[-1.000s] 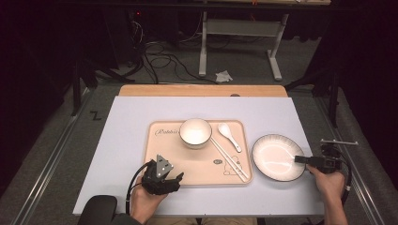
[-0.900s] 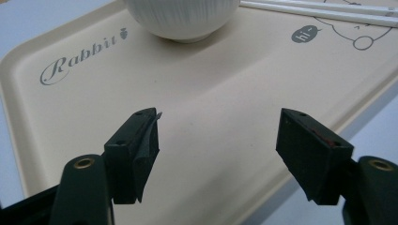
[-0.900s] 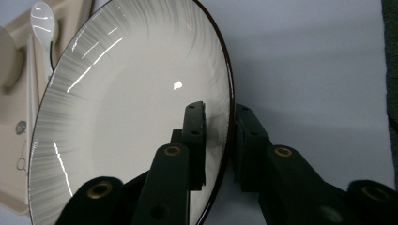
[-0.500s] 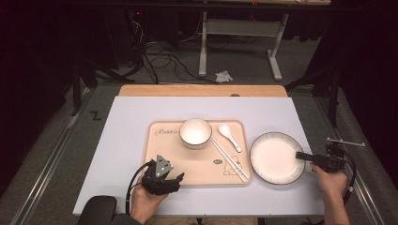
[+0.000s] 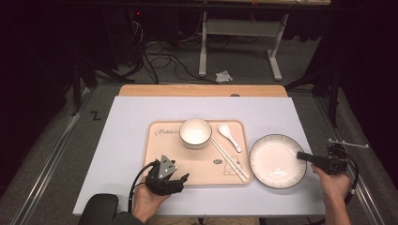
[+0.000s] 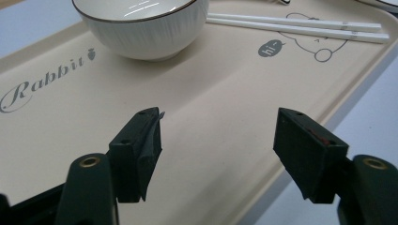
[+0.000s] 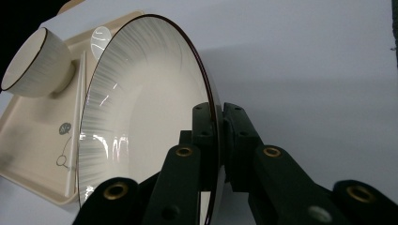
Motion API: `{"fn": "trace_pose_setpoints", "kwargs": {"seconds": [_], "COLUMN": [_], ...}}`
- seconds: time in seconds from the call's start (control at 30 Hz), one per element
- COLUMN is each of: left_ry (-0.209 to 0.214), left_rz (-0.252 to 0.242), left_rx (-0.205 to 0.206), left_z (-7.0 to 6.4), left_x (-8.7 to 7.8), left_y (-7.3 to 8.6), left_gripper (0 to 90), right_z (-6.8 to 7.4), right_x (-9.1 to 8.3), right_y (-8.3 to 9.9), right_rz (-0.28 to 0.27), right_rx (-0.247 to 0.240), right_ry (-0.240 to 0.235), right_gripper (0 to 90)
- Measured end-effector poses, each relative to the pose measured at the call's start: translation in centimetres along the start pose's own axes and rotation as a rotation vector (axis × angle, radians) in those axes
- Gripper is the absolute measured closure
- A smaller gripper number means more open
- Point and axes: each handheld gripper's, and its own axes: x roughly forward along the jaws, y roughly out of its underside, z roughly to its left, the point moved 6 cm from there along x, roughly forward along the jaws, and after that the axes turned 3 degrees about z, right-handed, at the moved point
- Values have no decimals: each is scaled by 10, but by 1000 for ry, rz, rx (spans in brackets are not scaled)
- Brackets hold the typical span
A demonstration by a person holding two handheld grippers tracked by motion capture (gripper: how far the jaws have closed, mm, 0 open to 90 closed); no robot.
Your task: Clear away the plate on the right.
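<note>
A white plate (image 5: 277, 161) with a dark rim lies on the table just right of the beige tray (image 5: 164, 145). My right gripper (image 5: 302, 155) is shut on the plate's right rim; in the right gripper view the jaws pinch the rim of the plate (image 7: 141, 117) between them. On the tray stand a white bowl (image 5: 195, 132), a white spoon (image 5: 229, 135) and a pair of white chopsticks (image 5: 230, 159). My left gripper (image 5: 182, 178) hovers open over the tray's front left part, with nothing between its fingers (image 6: 141, 150), facing the bowl (image 6: 141, 28).
The tray rests on a pale lavender mat (image 5: 126, 122) that covers the wooden table (image 5: 202, 90). Beyond the table are a dark floor with cables (image 5: 159, 61) and a metal stand (image 5: 239, 28). A rail (image 5: 47, 159) runs along the left.
My right gripper has drawn the plate a little to the right, away from the tray's edge. The left gripper has stayed in place.
</note>
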Motion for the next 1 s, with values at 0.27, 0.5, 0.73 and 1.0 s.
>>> {"fn": "trace_pose_setpoints", "kwargs": {"seconds": [0.27,0.5,0.73,1.0], "left_ry": [28,58,70,125], "left_rz": [17,8,-8,-26], "left_rx": [-1,8,70,30], "left_z": [-5,-7,-14,-15], "left_x": [2,8,11,14], "left_y": [-8,-12,-16,-20], "left_gripper": [355,343,414,344], "right_z": [4,15,36,58], "right_x": [-10,-19,-23,-12], "right_y": [5,11,17,23], "right_rz": [-29,-43,-43,-6], "right_rx": [5,-15,-72,-106], "right_ry": [-26,-40,-47,-98], "right_gripper": [858,858,859,857]}}
